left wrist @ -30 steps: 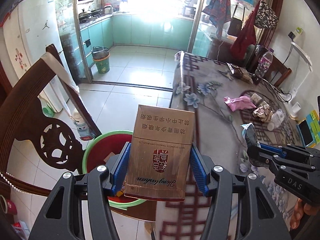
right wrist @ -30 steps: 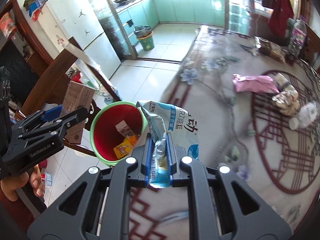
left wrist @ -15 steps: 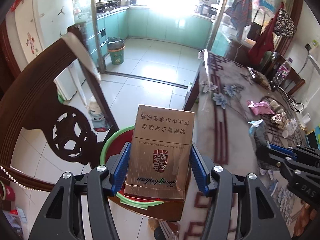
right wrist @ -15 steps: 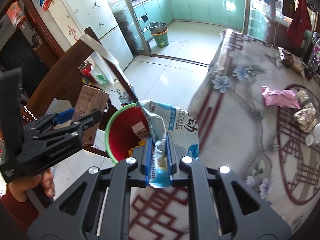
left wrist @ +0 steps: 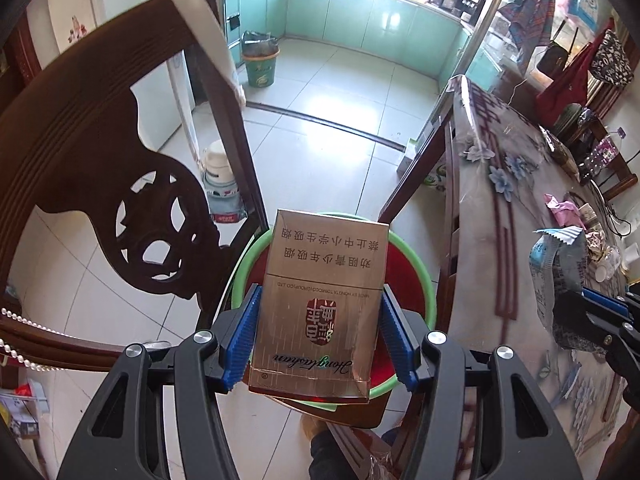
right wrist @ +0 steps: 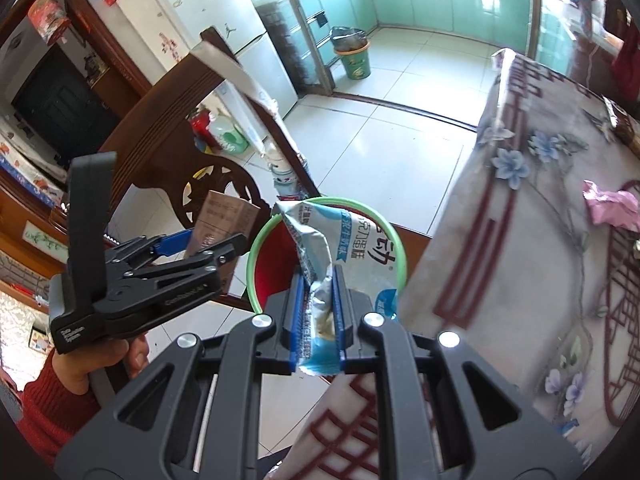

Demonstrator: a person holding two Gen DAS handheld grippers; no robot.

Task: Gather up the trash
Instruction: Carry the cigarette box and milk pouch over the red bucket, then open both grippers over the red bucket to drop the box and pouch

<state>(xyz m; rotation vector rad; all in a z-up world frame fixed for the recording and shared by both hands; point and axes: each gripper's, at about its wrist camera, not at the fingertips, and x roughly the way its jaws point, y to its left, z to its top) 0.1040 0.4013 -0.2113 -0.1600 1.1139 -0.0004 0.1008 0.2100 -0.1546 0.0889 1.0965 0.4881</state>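
My left gripper (left wrist: 320,336) is shut on a gold cigarette pack (left wrist: 320,300) and holds it above a red bin with a green rim (left wrist: 416,268) that stands on a chair seat. My right gripper (right wrist: 318,316) is shut on a crumpled blue-and-white snack wrapper (right wrist: 352,248) and holds it over the same bin (right wrist: 276,264). The left gripper and its pack (right wrist: 224,220) show at the left of the right wrist view; the wrapper (left wrist: 560,264) shows at the right of the left wrist view. The bin's contents are hidden.
A dark carved wooden chair back (left wrist: 120,152) rises left of the bin. The table with a flowered cloth (right wrist: 520,240) lies to the right, with a pink wrapper (right wrist: 612,208) and more litter (left wrist: 600,240). A green kitchen bin (left wrist: 260,64) stands far off on the tiled floor.
Both grippers have moved left off the table toward the bin, still holding the pack and the wrapper. The bin now lies directly under them and the chair back is closer.
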